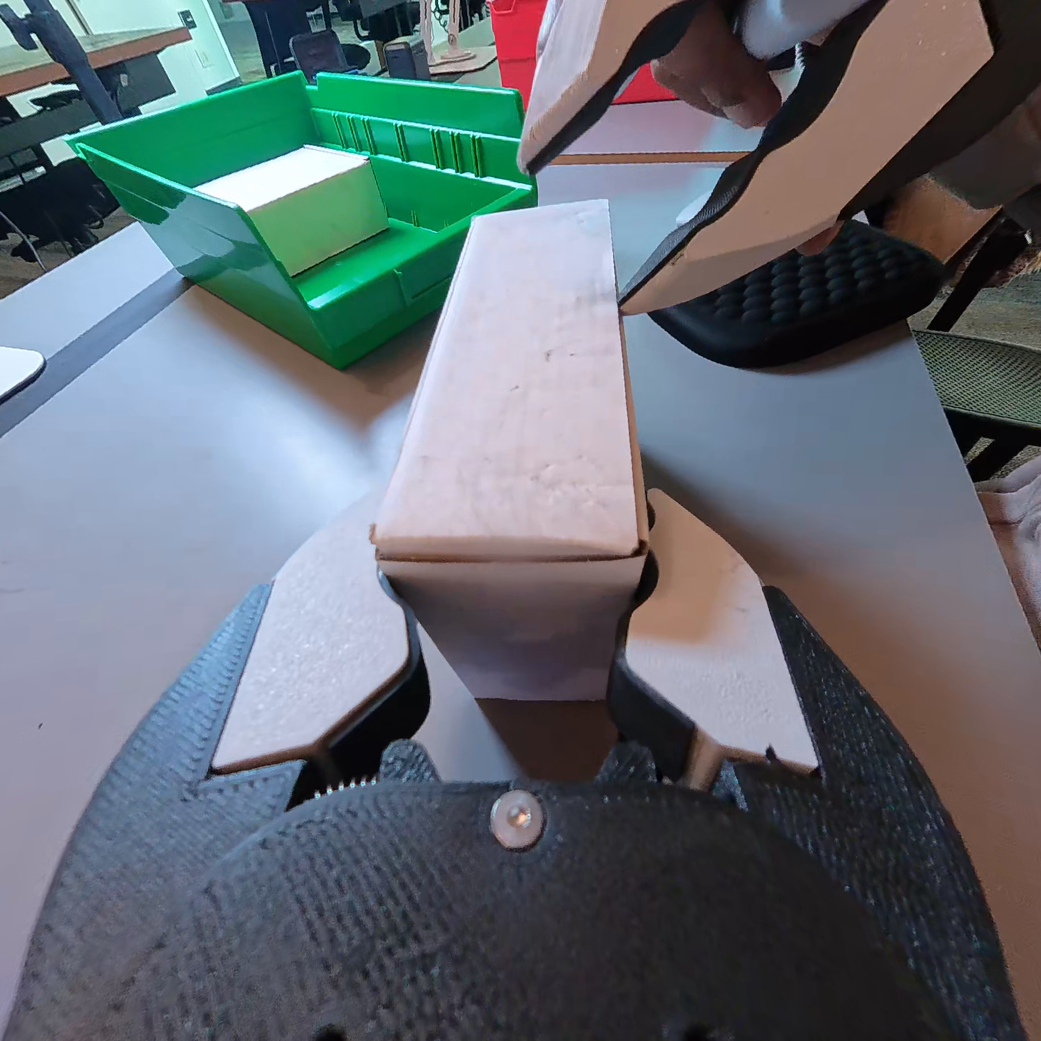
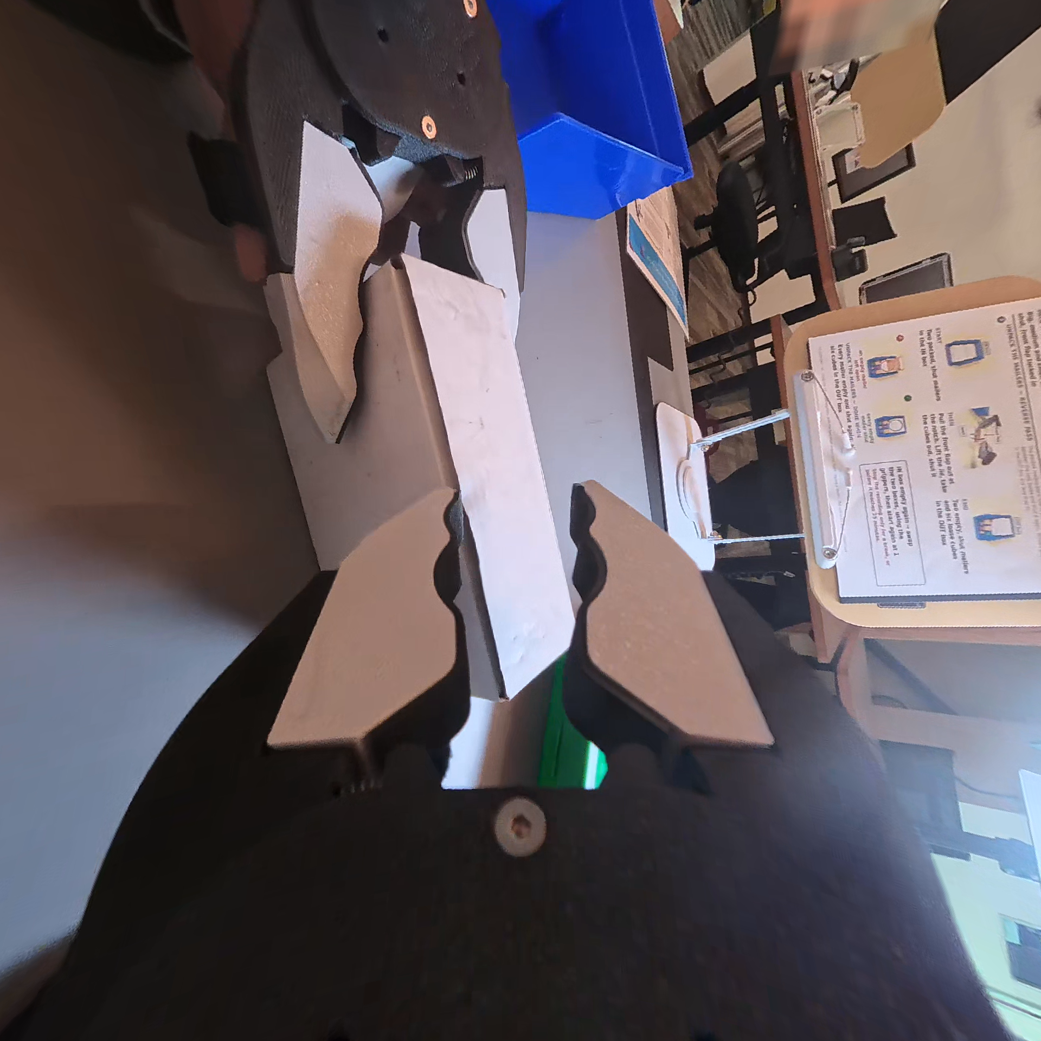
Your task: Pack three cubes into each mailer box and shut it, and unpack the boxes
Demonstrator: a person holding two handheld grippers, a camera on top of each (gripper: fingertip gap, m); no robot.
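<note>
A closed white mailer box [image 1: 524, 394] stands on its narrow side on the grey table [image 1: 169, 507]. My left gripper [image 1: 515, 563] is shut on its near end. In the right wrist view the box [image 2: 484, 422] runs between the fingers of my right gripper [image 2: 515, 495], which is open. One finger is against the box's side and the other stands apart. The left gripper [image 2: 417, 338] holds the box's far end there. The right gripper [image 1: 574, 236] hangs over the box's far end. A second closed mailer box [image 1: 315, 208] lies in the green bin [image 1: 186, 225]. No cubes show.
A red bin [image 1: 512, 50] stands behind the green one. A blue bin [image 2: 591, 112] sits past the left gripper. A black chair [image 1: 800, 293] is at the table's right edge. An instruction sheet on a stand [image 2: 924, 450] is off to the side.
</note>
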